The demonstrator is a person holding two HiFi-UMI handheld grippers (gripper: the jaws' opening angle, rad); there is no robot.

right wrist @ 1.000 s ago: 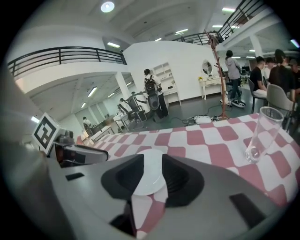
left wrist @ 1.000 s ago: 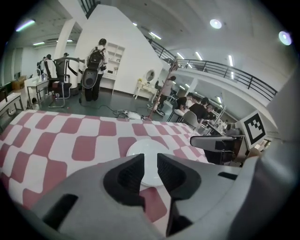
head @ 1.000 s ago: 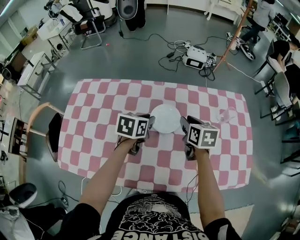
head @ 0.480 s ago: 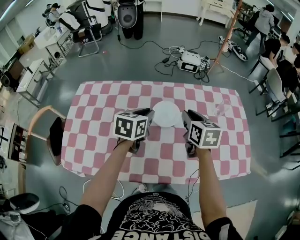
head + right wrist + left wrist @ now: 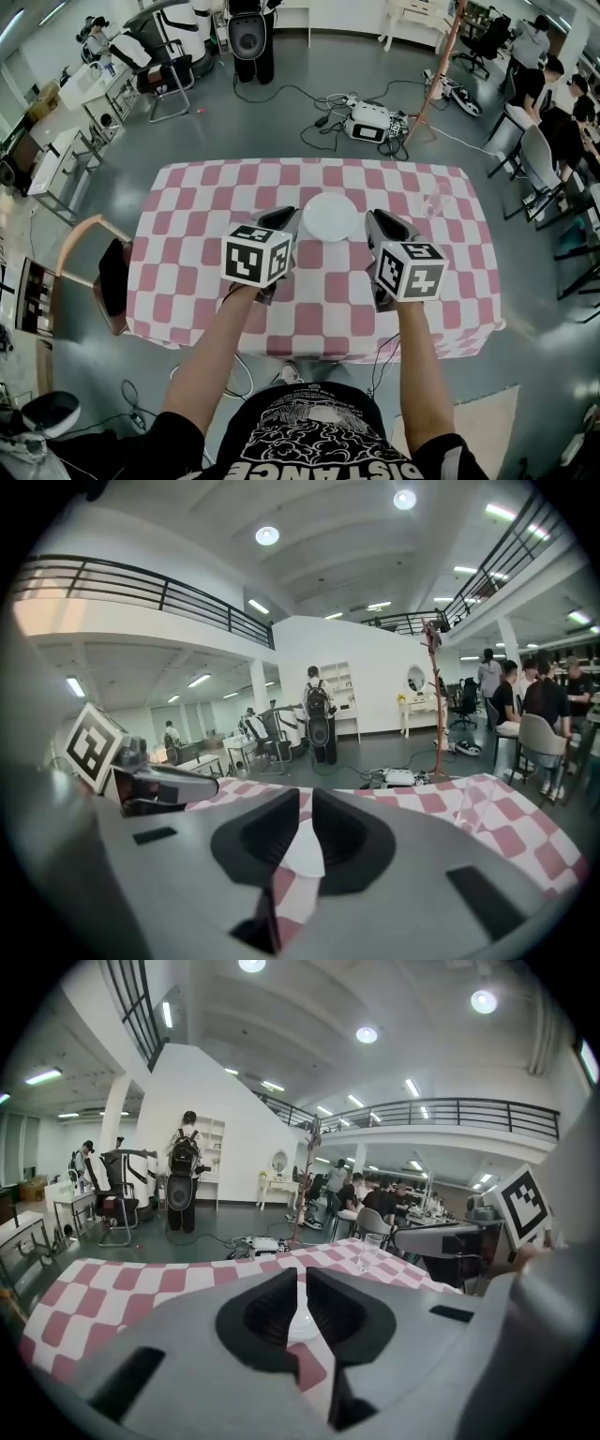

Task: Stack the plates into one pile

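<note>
A white plate pile (image 5: 330, 217) rests on the pink-and-white checked table (image 5: 197, 281), a little past its middle. My left gripper (image 5: 284, 223) hovers above the table just left of the pile, and my right gripper (image 5: 380, 227) just right of it; neither touches it. In the left gripper view the jaws (image 5: 302, 1283) are closing to a thin slit with nothing between them, and a sliver of the plate (image 5: 302, 1321) shows beyond. The right gripper (image 5: 306, 803) is also closing on nothing, with the plate (image 5: 305, 850) visible through its gap.
A clear drinking glass (image 5: 437, 201) stands near the table's far right corner, also seen as the glass (image 5: 367, 1251) in the left gripper view. A wooden chair (image 5: 89, 272) stands at the table's left side. Cables and equipment (image 5: 370, 120) lie on the floor beyond.
Both grippers have lifted up from beside the plate pile and their jaws have narrowed. The pile stays put on the table.
</note>
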